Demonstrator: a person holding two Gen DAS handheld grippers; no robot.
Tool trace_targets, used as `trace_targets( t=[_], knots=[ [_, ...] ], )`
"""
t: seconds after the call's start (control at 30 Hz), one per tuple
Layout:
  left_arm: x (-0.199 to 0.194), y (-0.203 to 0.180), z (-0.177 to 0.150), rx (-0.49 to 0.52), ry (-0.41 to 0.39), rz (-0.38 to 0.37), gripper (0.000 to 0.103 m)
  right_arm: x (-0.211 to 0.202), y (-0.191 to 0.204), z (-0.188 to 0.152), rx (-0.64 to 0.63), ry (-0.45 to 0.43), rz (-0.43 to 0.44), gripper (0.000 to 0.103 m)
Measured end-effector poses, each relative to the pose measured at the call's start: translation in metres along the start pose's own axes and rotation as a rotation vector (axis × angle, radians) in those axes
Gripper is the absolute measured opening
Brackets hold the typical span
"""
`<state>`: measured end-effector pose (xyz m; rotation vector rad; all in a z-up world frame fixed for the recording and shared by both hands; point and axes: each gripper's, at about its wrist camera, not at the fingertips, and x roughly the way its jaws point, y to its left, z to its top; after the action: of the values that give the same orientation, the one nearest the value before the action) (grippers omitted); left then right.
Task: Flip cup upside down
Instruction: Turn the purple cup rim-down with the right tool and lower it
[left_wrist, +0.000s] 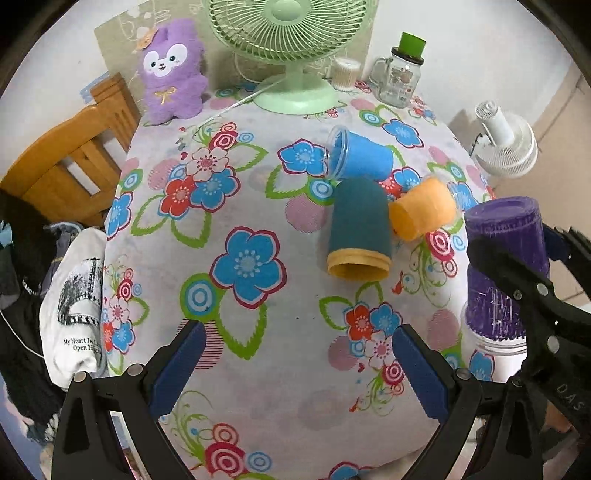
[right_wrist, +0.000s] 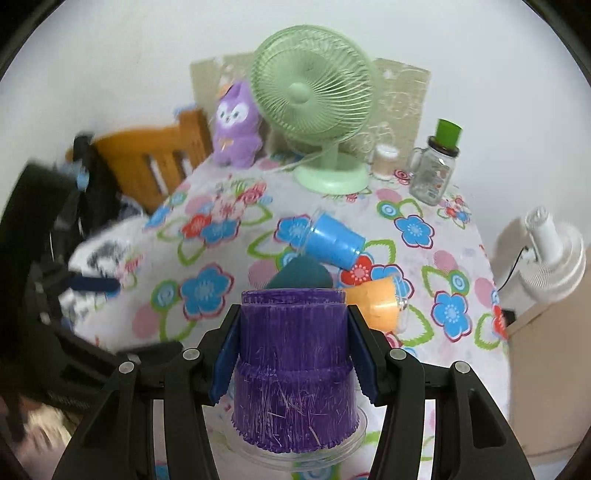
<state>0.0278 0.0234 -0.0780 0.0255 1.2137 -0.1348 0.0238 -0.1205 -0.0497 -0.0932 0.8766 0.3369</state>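
Note:
A purple cup (right_wrist: 293, 365) stands upside down, rim down on the floral tablecloth (left_wrist: 240, 206). My right gripper (right_wrist: 293, 328) is shut on the purple cup, one blue pad on each side of it. In the left wrist view the purple cup (left_wrist: 506, 258) is at the right edge with the right gripper's black arm across it. My left gripper (left_wrist: 295, 350) is open and empty, low over the tablecloth, left of the purple cup. A teal cup (left_wrist: 358, 229), a blue cup (left_wrist: 360, 155) and an orange cup (left_wrist: 423, 210) lie on their sides beyond.
A green fan (left_wrist: 291, 48), a purple plush toy (left_wrist: 171, 70), a glass jar with a green lid (left_wrist: 400, 74) and a small white container (left_wrist: 345, 74) stand at the table's far edge. A wooden chair (left_wrist: 74, 155) with clothes is left. A white fan (left_wrist: 506, 140) is right.

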Motion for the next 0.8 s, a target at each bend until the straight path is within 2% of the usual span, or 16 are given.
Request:
trace_targets(
  t=[0.13,0.3,0.4,0.47,0.8],
  knots=[
    [0.019,-0.005,-0.006,-0.012,-0.023,0.027,0.102,0.010,-0.007,-0.016,0.047,-0.082,-0.035,0.058],
    [0.038,-0.002,-0.012,-0.042,-0.036,0.031,0.102,0.030,-0.013,-0.037,0.102,-0.130,-0.017,0.058],
    [0.051,0.000,-0.014,-0.050,-0.033,0.070,0.102,0.039,-0.012,-0.046,0.112,-0.169,-0.019,0.058],
    [0.058,0.003,-0.017,-0.063,-0.037,0.069,0.102,0.041,-0.012,-0.049,0.117,-0.187,-0.018,0.058],
    [0.076,0.000,-0.021,-0.056,-0.053,0.073,0.102,0.062,-0.009,-0.060,0.132,-0.195,-0.023,0.058]
  ],
)
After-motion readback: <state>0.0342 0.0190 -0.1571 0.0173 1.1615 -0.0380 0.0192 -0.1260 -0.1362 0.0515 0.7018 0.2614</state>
